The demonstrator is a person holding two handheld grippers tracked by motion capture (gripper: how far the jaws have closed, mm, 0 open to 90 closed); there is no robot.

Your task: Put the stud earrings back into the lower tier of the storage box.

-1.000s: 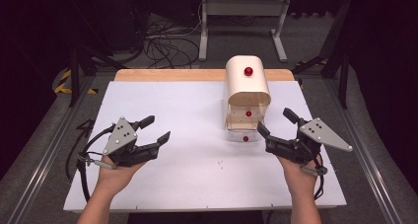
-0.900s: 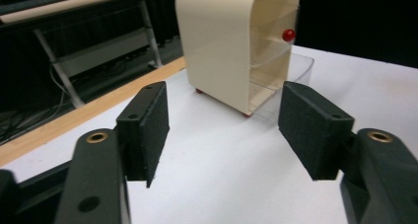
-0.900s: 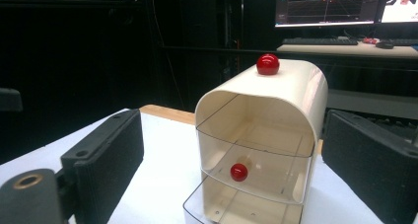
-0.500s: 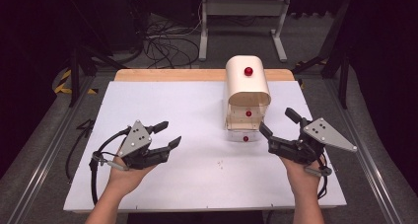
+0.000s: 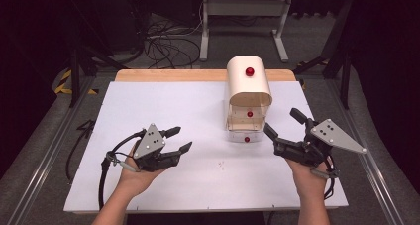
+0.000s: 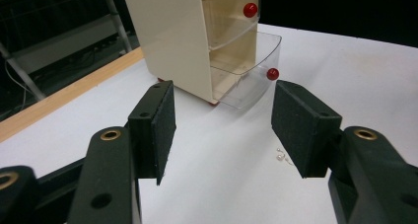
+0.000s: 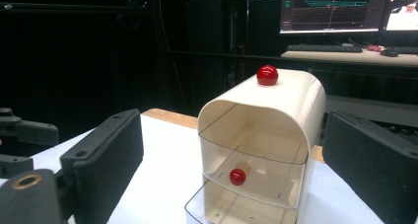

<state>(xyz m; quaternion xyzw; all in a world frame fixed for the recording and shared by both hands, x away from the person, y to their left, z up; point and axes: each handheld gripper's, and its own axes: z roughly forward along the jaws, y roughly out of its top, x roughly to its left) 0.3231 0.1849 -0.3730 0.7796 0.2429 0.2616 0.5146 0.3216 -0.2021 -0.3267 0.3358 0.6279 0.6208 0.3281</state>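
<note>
A cream drawer cabinet [image 5: 249, 88] with an arched top and a red ball [image 5: 249, 72] on it stands right of the table's middle. Its clear bottom drawer [image 6: 249, 81], with a red knob [image 6: 272, 74], is pulled partly out; the middle drawer [image 7: 251, 172] is pushed in. My left gripper [image 5: 182, 139] lies low at the front left, pointing toward the cabinet. It is open, its jaws have just been closing a little, and nothing is between its pads [image 6: 162, 123]. My right gripper [image 5: 281, 121] stands wide open just right of the cabinet's front, holding nothing.
A tiny white bead-like item [image 5: 220, 164] lies on the white tabletop [image 5: 163, 101] between the two grippers, also seen near the left gripper's right pad [image 6: 281, 156]. A wooden strip [image 5: 168, 75] runs along the far edge. Cables and a desk frame sit beyond it.
The left hand has moved right toward the cabinet, and its jaws have narrowed somewhat. The right hand has stayed where it was.
</note>
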